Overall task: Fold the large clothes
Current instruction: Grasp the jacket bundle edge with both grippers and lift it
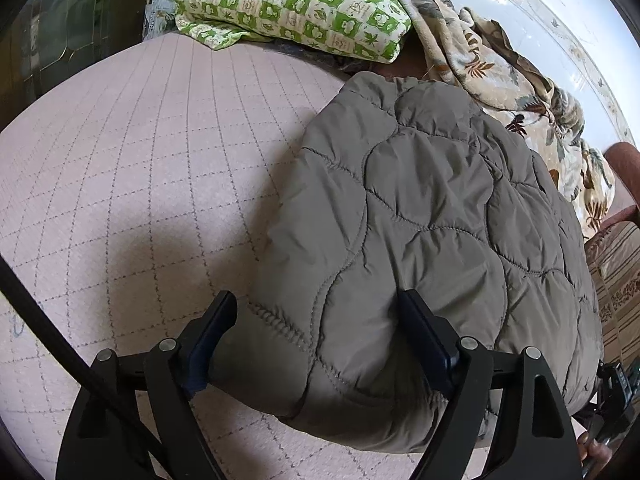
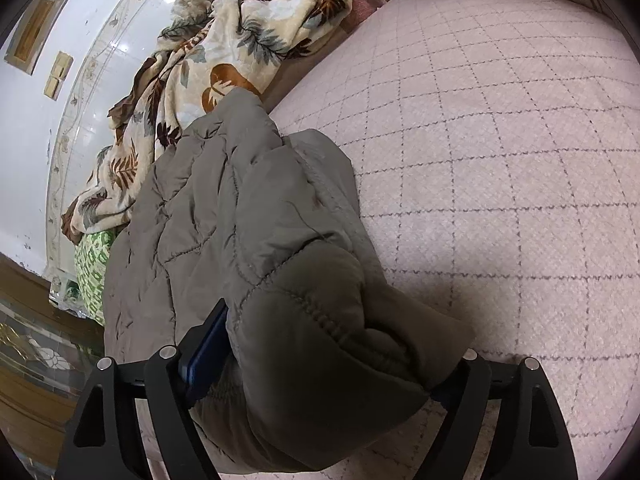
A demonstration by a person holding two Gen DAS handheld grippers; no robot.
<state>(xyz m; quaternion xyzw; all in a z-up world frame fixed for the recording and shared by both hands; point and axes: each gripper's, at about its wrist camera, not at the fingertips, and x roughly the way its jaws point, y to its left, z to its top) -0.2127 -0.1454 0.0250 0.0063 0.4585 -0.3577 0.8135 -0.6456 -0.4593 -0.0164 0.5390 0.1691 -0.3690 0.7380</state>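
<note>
One quilted grey-brown jacket lies on the bed. One green-and-white patterned pillow sits at the far end. One cream blanket with a leaf print is heaped along the wall side. One pink bedspread with a grid pattern covers the bed. Two hand-held grippers are counted: the left hand-held gripper and the right hand-held gripper, each with two fingers. Two framed wall fittings show at far left in the right wrist view.
</note>
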